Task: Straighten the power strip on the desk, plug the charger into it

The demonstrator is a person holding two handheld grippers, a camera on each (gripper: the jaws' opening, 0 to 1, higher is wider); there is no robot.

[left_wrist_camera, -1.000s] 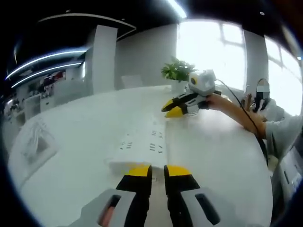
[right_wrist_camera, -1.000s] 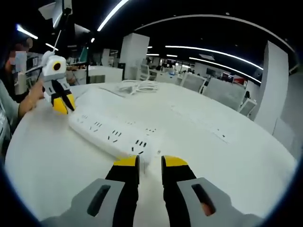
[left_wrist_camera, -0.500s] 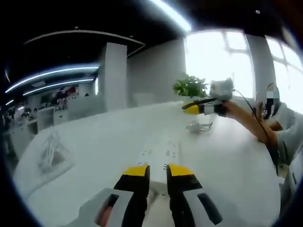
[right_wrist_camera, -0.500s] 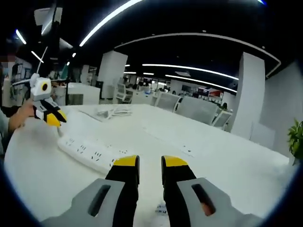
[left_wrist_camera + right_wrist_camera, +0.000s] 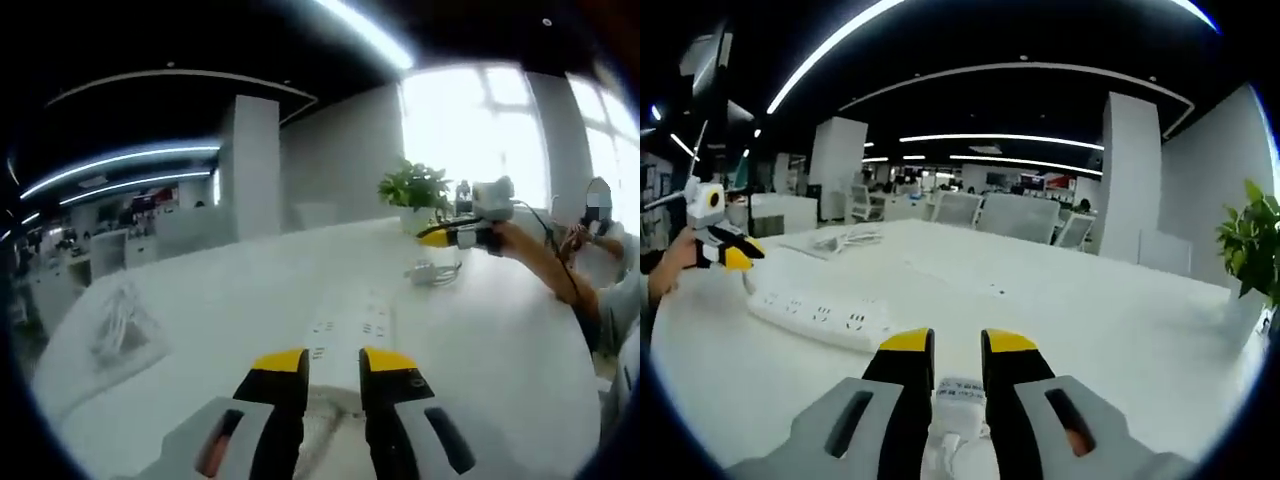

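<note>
left gripper view: one white power strip (image 5: 347,335) lies flat on the round white desk (image 5: 200,300), its near end between the yellow tips of the left gripper (image 5: 333,362), whose jaws stand narrowly apart (whether they pinch it i cannot tell). far right, the right gripper (image 5: 452,235) is held above one small white charger (image 5: 432,272) with its cord. one potted plant (image 5: 414,188) stands behind; a cable bundle (image 5: 118,322) is at the left.

right gripper view: the right gripper's jaws are narrowly apart, the charger (image 5: 958,392) low between them, half hidden. the power strip (image 5: 818,314) is at the left.
</note>
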